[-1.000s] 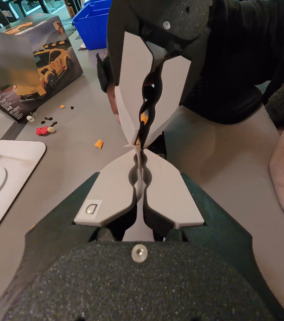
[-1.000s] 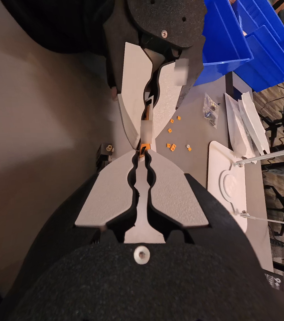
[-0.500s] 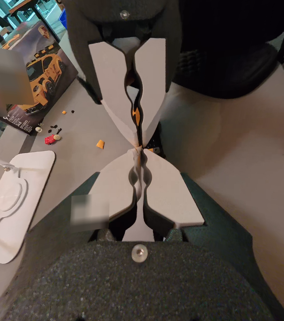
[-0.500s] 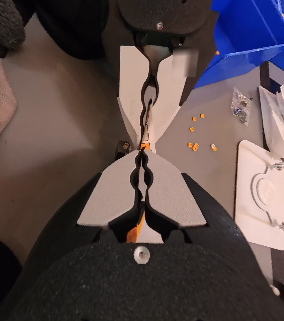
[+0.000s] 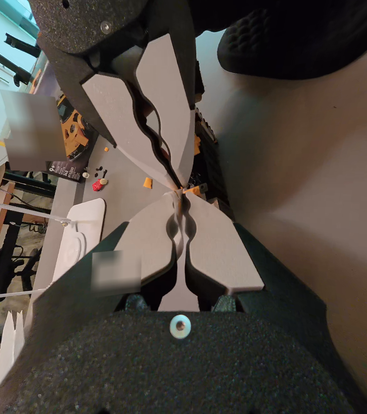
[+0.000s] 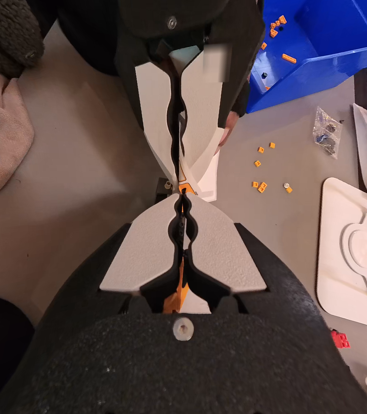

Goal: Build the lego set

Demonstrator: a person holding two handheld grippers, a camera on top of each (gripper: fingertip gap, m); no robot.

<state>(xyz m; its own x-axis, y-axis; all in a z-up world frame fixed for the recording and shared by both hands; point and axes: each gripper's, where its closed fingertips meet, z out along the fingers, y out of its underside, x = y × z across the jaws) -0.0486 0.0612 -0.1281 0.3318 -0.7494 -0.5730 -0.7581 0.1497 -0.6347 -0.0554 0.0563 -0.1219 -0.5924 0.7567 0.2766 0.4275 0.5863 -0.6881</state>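
meeting tip to tip, the left gripper (image 5: 179,194) and right gripper (image 6: 182,195) are both pinching shut on one white-and-orange sticker sheet (image 6: 205,177) stretched between them; orange bricks (image 6: 259,186) are lying right of the right jaws.

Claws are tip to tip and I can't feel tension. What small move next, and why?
Probably ease the right claw slowly back from the left claw, with both shut. The left claw grips the white sheet, and the right claw's tips look closed on the orange patch at its edge. A jerk could tear it.
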